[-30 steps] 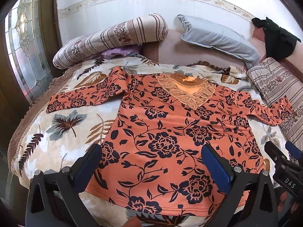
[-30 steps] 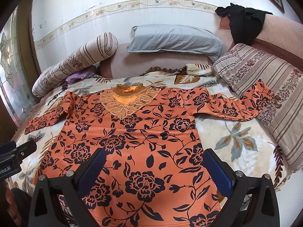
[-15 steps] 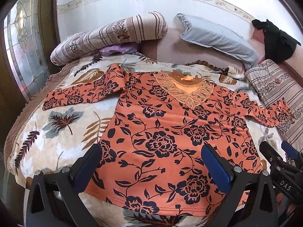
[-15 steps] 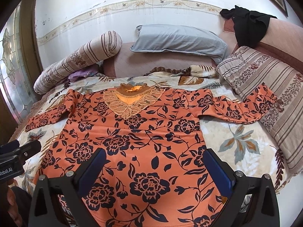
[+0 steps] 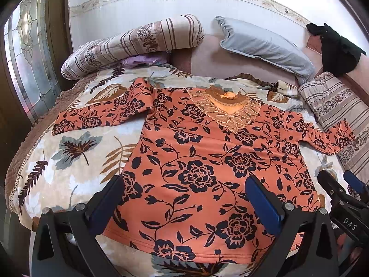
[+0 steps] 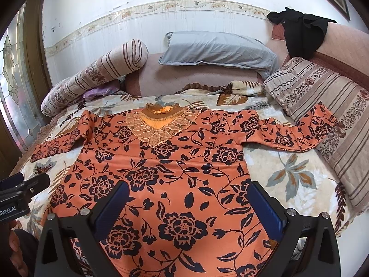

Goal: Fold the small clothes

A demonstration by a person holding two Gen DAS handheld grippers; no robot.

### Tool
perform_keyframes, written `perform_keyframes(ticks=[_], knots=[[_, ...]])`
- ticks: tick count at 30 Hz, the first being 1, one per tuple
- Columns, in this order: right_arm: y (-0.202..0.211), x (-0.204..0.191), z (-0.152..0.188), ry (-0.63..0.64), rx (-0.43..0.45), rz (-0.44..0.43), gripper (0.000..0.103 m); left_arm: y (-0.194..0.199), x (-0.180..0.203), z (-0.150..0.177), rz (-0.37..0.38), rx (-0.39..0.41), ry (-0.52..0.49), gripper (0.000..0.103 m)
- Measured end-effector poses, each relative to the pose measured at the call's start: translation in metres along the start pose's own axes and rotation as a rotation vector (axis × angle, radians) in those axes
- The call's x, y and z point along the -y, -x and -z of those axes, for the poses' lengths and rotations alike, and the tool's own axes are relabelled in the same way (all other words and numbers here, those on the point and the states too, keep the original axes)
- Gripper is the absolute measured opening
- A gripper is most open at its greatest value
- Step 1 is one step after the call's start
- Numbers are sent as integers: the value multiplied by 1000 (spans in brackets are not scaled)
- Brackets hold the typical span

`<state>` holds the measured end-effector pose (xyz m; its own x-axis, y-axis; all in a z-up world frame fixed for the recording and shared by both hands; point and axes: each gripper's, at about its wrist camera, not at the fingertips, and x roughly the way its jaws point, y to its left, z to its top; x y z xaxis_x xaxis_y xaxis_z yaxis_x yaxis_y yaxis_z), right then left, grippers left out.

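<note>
An orange long-sleeved top with dark flowers [image 5: 207,161] [image 6: 175,161] lies flat and face up on the bed, lace collar at the far end, both sleeves spread out sideways. My left gripper [image 5: 184,198] is open and empty, held above the hem on the left side. My right gripper [image 6: 186,205] is open and empty above the hem on the right side. The right gripper also shows at the right edge of the left wrist view [image 5: 341,189], and the left gripper at the left edge of the right wrist view [image 6: 20,187].
The leaf-patterned bedspread [image 5: 69,152] [image 6: 293,173] covers the bed. A striped bolster [image 5: 129,43], a grey pillow [image 6: 219,48] and a striped cushion [image 6: 322,106] line the back and right. A black garment [image 6: 299,32] hangs on the headboard. A glass door [image 5: 30,57] stands at left.
Both grippers have drifted slightly back and up, so the top sits a little lower and smaller in each view. The top itself has not moved.
</note>
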<state>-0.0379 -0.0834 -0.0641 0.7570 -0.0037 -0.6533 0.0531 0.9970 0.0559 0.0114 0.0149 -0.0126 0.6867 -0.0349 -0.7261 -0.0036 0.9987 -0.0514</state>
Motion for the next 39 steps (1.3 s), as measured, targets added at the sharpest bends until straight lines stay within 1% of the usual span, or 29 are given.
perform_keyframes(ticks=[11,39], knots=[[-1,2,2,-6,-4,2,103,-4,0,2,1,-13,-1,103],[-6,1,-3,-12,-2,-8,103,-6,1,0,0,-12,-7,103]])
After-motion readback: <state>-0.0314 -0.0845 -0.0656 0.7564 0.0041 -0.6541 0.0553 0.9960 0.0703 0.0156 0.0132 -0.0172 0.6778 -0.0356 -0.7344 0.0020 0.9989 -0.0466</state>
